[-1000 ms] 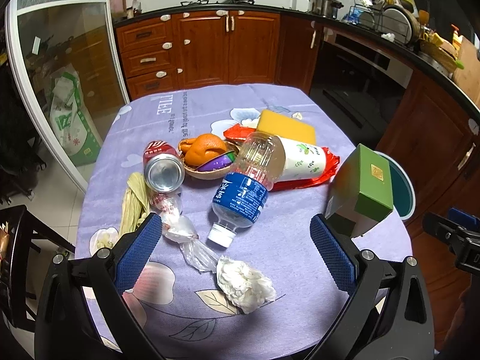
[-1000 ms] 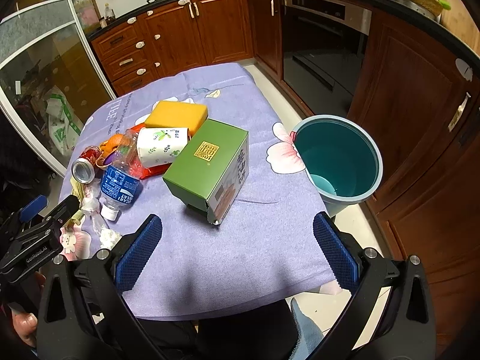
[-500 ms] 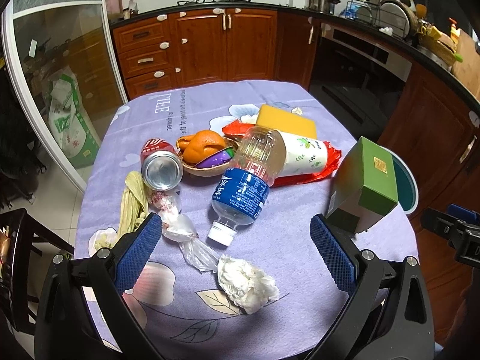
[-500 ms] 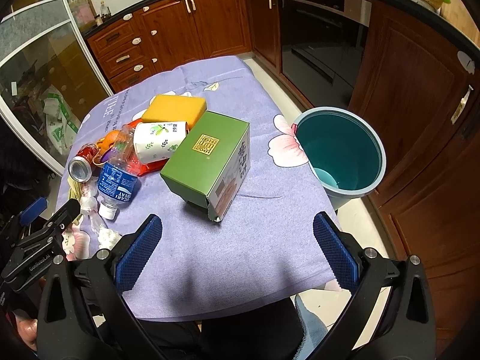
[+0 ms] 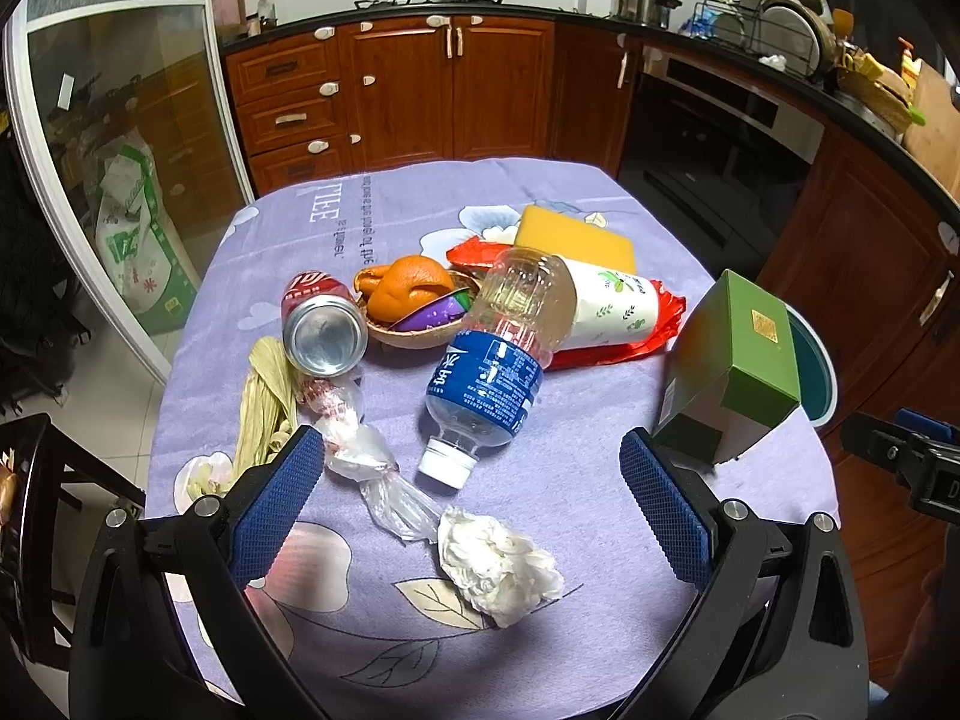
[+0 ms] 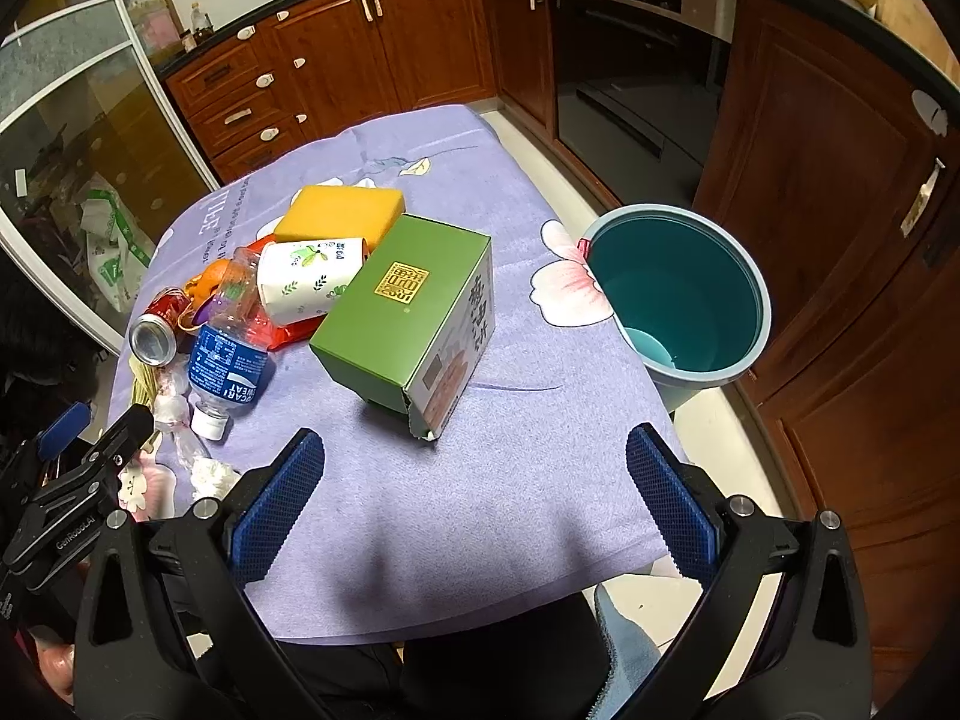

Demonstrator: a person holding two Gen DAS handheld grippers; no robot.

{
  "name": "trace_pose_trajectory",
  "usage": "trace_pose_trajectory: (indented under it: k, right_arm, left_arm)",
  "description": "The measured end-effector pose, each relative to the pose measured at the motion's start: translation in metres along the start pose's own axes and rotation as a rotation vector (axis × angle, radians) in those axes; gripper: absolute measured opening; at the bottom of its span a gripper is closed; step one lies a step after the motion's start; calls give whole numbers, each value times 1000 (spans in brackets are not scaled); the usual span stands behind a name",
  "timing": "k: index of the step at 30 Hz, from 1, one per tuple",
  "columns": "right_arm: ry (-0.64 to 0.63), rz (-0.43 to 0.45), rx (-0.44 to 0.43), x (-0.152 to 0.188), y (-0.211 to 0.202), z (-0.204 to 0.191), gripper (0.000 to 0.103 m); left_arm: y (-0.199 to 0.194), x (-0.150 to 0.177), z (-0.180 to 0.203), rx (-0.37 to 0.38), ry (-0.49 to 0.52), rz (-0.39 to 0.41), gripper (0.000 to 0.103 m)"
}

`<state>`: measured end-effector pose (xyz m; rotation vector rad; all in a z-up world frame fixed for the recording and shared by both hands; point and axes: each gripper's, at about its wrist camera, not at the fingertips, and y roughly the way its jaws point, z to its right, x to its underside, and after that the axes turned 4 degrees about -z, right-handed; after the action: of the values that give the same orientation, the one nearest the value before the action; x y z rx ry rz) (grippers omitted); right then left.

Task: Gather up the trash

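A table (image 6: 528, 480) draped in a lilac floral cloth carries a spread of kitchen litter, with a teal bin (image 6: 678, 294) standing on the floor just beside its right edge; the bin holds one pale teal piece at the bottom and otherwise shows bare walls. Near that right edge a green box (image 6: 402, 312) sits tilted on one corner, its torn end flap facing the near edge. At mid-table a yellow sponge (image 5: 576, 237) lies toward the far edge, with a paper cup (image 5: 606, 303) on its side atop a red wrapper (image 5: 654, 330). A clear bottle (image 5: 498, 360) with a blue label leans across the cup, white cap pointing to the near edge. Beside it a small bowl (image 5: 414, 333) holds orange peel (image 5: 408, 288) and a purple scrap. A red can (image 5: 321, 324) lies on its side toward the left edge, base facing the camera, touching dry husks (image 5: 264, 396) and a twisted plastic bag (image 5: 366, 456). A crumpled tissue (image 5: 498, 564) rests closest to the near edge. The left gripper (image 5: 474, 516) hangs above the tissue, jaws spread wide and empty. The right gripper (image 6: 474, 504) is likewise spread wide, holding nothing, over bare cloth in front of the box.
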<state>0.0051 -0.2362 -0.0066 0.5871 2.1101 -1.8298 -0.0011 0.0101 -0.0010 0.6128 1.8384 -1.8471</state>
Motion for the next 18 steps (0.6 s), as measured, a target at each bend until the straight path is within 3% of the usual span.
trace_pose_trajectory:
  k: [18]
  right_arm:
    - [23, -30, 28, -18, 17, -11, 97]
  left_arm:
    - [20, 1, -37, 38, -34, -24, 99]
